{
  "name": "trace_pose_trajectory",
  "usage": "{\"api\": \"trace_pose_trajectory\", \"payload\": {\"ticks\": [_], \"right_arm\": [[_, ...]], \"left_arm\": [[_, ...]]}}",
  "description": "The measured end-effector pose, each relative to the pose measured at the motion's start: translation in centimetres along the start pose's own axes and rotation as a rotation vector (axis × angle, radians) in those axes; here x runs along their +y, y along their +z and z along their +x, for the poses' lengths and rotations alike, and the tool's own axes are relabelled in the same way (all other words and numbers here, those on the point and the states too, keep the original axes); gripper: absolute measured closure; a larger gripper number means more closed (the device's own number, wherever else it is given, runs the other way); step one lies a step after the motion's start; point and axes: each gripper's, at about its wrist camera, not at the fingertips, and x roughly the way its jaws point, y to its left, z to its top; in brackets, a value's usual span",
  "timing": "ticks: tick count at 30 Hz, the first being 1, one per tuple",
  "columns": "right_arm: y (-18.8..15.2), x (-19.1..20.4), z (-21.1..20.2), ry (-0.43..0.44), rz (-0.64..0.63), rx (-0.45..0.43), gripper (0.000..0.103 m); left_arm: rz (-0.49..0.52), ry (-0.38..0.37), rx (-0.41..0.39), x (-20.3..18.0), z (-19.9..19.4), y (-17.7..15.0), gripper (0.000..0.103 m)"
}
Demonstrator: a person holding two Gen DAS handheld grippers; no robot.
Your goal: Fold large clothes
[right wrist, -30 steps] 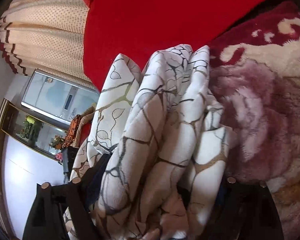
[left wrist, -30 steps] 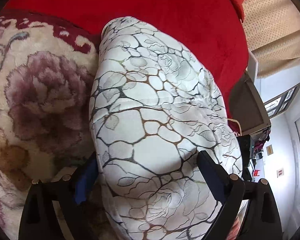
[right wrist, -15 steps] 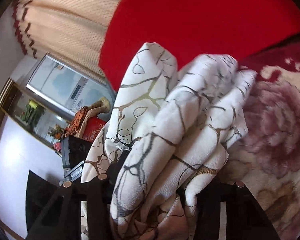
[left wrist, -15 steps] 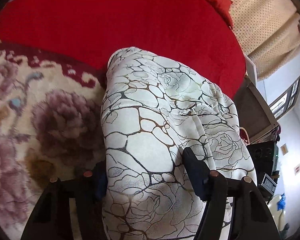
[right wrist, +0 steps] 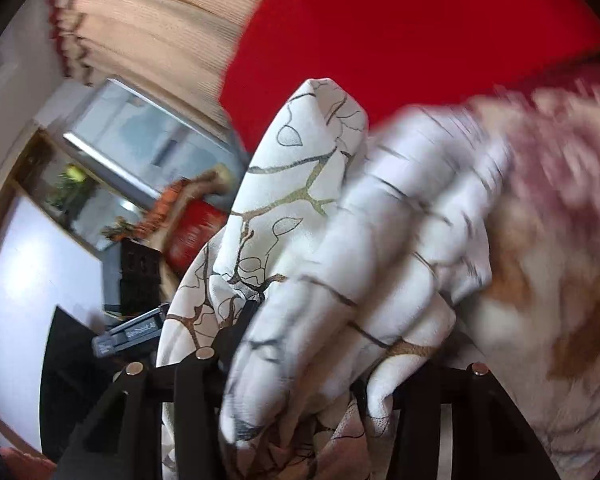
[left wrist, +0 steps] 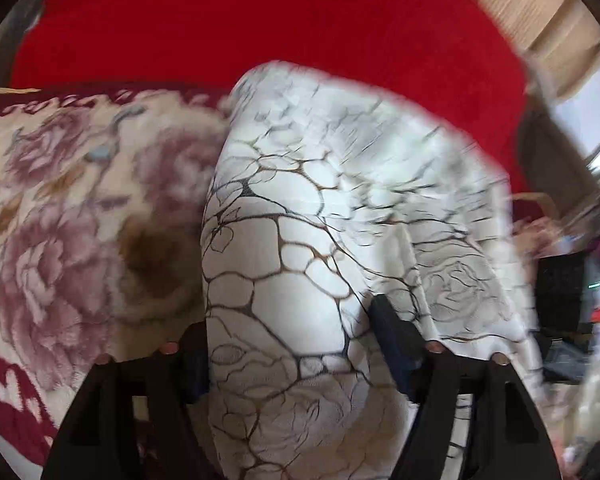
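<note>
1. Left gripper first: closed in on a thick fold of the white garment, black fingers pressed into the cloth on both sides, narrow gap packed full with fabric.
2. Off to that gripper's left, underneath: floral blanket, cream with mauve roses and a dark red border, plush and slightly blurred.
3. Dead ahead of the fingers: garment bulging up and forward in a rounded hump, brown and black vein pattern all over, far edge smeared by motion.
4. Beyond the hump: red cover, flat and plain, running across the top of the left wrist view.
5. Far right of the left gripper: beige curtain and dark furniture, too blurred to make out.
6. Over to the right gripper: clamped on a bunched handful of the same garment, several folds stacked between the fingers and spilling forward over them.
7. Left of that gripper: curtain up high, a mirror-like panel below it, dark clutter lower down.
8. Straight ahead: one crisp fold standing up, blurred folds just to its right.
9. Ahead and above: red cover again.
10. Right of the gripper: floral blanket, heavily streaked, garment lying against it.
</note>
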Motion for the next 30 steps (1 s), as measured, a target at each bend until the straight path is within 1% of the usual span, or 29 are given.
{"api": "trace_pose_trajectory", "payload": {"ticks": [1,3,6,9,11,13,14,15,16,17,19,21,23,25,26,27,28,30], "right_arm": [[-0.7,-1.4,0.6,-0.014,0.029,0.010,0.052],[-0.9,-2.2,0.5,0.011,0.058,-0.003,0.053],[-1.0,-1.2,-0.4,-0.047,0.037,-0.013,0.041],[-0.3,0.7,-1.8,-0.155,0.014,0.010,0.040],[0.2,1.8,-3.3,-0.205,-0.013,-0.009,0.040],[1.1,3.9,-5.2,-0.284,-0.072,-0.051,0.040],[1.6,4.4,-5.7,-0.300,-0.092,-0.071,0.040],[2.4,5.7,-6.3,-0.296,-0.127,-0.104,0.040],[3.3,6.7,-6.5,-0.277,-0.154,-0.119,0.040],[4.3,8.0,-6.1,-0.272,-0.175,-0.127,0.040],[6.3,10.0,-4.9,-0.291,-0.217,-0.131,0.042],[8.0,10.6,-2.6,-0.315,-0.241,-0.096,0.053],[9.7,9.5,0.3,-0.372,-0.211,-0.038,0.058],[10.5,6.7,3.0,-0.442,-0.154,0.026,0.061],[10.7,4.9,4.3,-0.463,-0.105,0.077,0.066],[10.6,3.1,5.5,-0.472,-0.055,0.128,0.066],[10.4,2.1,5.8,-0.459,-0.033,0.136,0.066],[10.1,2.6,4.9,-0.444,-0.051,0.109,0.066]], "left_arm": [[0.009,0.011,-0.010,0.0,0.1,-0.1,0.024],[0.013,0.003,-0.015,-0.1,-0.3,0.0,0.024],[-0.001,0.000,-0.008,0.5,-0.3,0.0,0.023],[0.004,0.009,-0.012,-0.2,-0.3,-0.2,0.023],[0.009,0.022,-0.018,0.0,0.1,0.0,0.022],[0.010,0.027,-0.020,-0.4,0.3,0.1,0.022],[0.012,0.034,-0.021,-0.4,0.4,0.2,0.022],[0.015,0.037,-0.022,-0.5,0.3,0.1,0.022],[0.017,0.039,-0.024,-0.8,-0.5,-0.2,0.022],[0.017,0.041,-0.025,-0.8,-0.4,-0.2,0.022],[0.016,0.042,-0.027,-0.6,-0.3,-0.2,0.022],[0.018,0.046,-0.033,-0.5,0.1,0.0,0.022],[0.026,0.052,-0.039,-0.5,0.0,-0.2,0.022],[0.034,0.058,-0.046,-0.6,-0.2,-0.4,0.022],[0.043,0.064,-0.047,-0.7,-0.2,-0.4,0.022],[0.056,0.074,-0.050,-1.0,-0.4,-0.5,0.022],[0.065,0.082,-0.055,-1.1,-0.5,-0.6,0.022],[0.078,0.098,-0.069,-1.3,-0.8,-0.8,0.022]]}}
